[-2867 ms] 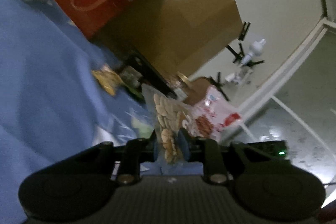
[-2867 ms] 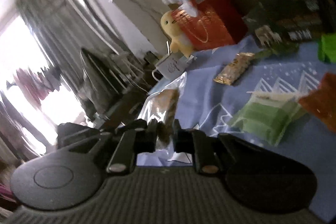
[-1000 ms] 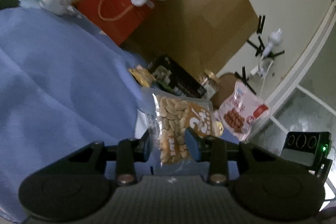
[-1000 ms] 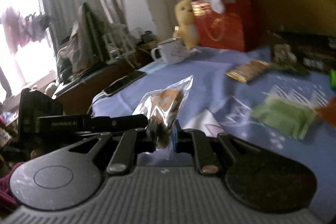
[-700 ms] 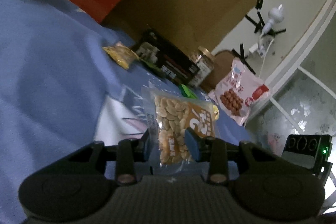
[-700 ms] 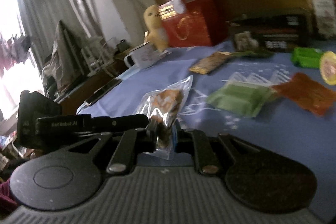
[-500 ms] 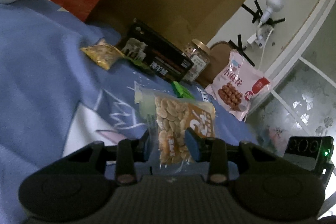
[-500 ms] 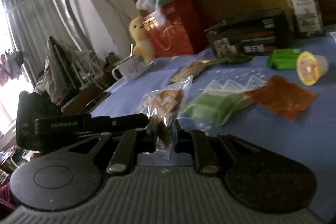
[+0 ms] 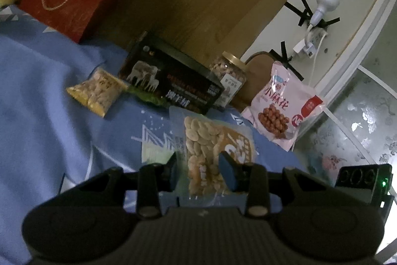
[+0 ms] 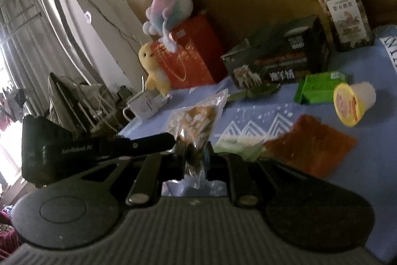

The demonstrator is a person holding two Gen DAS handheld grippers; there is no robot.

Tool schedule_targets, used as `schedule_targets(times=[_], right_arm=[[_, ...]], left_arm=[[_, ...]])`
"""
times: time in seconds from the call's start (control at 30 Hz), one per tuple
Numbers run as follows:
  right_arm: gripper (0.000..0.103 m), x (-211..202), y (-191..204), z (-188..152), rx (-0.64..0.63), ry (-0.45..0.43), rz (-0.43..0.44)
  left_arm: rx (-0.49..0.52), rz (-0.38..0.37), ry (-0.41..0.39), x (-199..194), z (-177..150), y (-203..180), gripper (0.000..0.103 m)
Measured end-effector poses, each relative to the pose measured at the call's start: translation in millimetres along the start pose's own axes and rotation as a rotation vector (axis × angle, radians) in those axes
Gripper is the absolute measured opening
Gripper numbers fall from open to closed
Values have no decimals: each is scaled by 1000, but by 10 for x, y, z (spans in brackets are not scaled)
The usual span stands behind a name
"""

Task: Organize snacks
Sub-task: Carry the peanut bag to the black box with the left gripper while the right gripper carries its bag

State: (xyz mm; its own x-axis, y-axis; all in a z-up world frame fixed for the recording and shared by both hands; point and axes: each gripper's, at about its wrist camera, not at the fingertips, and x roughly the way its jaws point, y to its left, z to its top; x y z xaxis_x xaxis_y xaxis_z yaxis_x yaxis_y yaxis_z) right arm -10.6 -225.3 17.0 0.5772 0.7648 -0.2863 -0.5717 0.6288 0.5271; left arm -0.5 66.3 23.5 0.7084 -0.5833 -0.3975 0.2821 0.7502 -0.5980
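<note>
Over the blue cloth (image 9: pixel 44 101), each gripper (image 9: pixel 199 171) (image 10: pixel 194 155) grips a snack packet (image 9: pixel 206 150) (image 10: pixel 196 121)

A clear packet of pale nuts (image 9: pixel 201 155) with an orange label stands upright at lower centre, pinched at its lower part. In the right wrist view a second clear snack packet (image 10: pixel 198 123) with an orange label stands upright at centre, clamped at its bottom edge, its top corner leaning right.

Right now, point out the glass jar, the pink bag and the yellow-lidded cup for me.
glass jar (image 9: pixel 229 81), left wrist view, on its label side.
pink bag (image 9: pixel 280 106), left wrist view, on its printed front.
yellow-lidded cup (image 10: pixel 347 104), right wrist view, on its foil lid.
</note>
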Motion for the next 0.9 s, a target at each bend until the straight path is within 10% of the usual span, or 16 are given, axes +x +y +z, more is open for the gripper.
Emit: schedule_targets(times=[0.63, 0.9], right_arm=[[17, 393, -121, 888, -98, -22, -16], [37, 1035, -610, 1697, -44, -10, -137]], left_arm=[[59, 8, -21, 471, 1095, -172, 34], [125, 206, 39, 1509, 1893, -123, 49]])
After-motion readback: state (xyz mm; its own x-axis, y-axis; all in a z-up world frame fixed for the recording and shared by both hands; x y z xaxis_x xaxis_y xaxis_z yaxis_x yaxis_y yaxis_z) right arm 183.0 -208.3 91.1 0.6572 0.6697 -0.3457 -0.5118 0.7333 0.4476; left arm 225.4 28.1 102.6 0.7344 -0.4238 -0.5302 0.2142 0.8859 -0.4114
